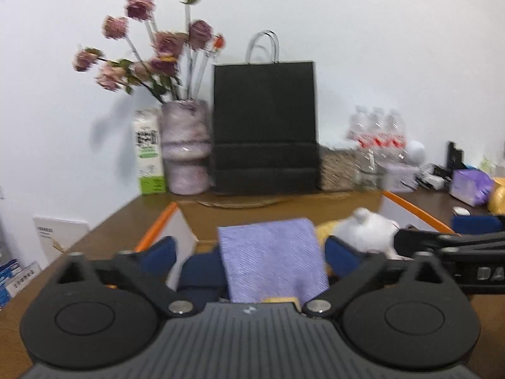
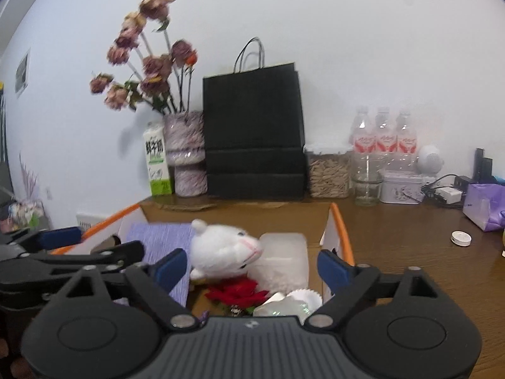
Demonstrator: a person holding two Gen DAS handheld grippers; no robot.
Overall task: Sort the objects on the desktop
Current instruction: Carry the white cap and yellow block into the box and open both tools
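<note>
An open cardboard box (image 1: 157,224) with orange-edged flaps holds the sorted items. A purple notebook (image 1: 271,255) stands upright in it, between the wide-apart fingers of my left gripper (image 1: 252,254), whose blue pads do not touch it. Beside it lies a white plush toy (image 1: 369,230). In the right wrist view my right gripper (image 2: 252,268) is open over the box (image 2: 339,230), above the plush toy (image 2: 224,249), a red rose (image 2: 240,293), a frosted plastic case (image 2: 284,259) and a white paper cup (image 2: 303,297). The notebook (image 2: 157,240) and my left gripper (image 2: 94,244) show at the left.
Along the wall stand a milk carton (image 2: 157,164), a vase of dried roses (image 2: 186,154), a black paper bag (image 2: 252,132), a jar of seeds (image 2: 328,170), three water bottles (image 2: 383,135) and a tin (image 2: 401,188). A purple tissue pack (image 2: 483,205) and a white cap (image 2: 460,238) lie on the right.
</note>
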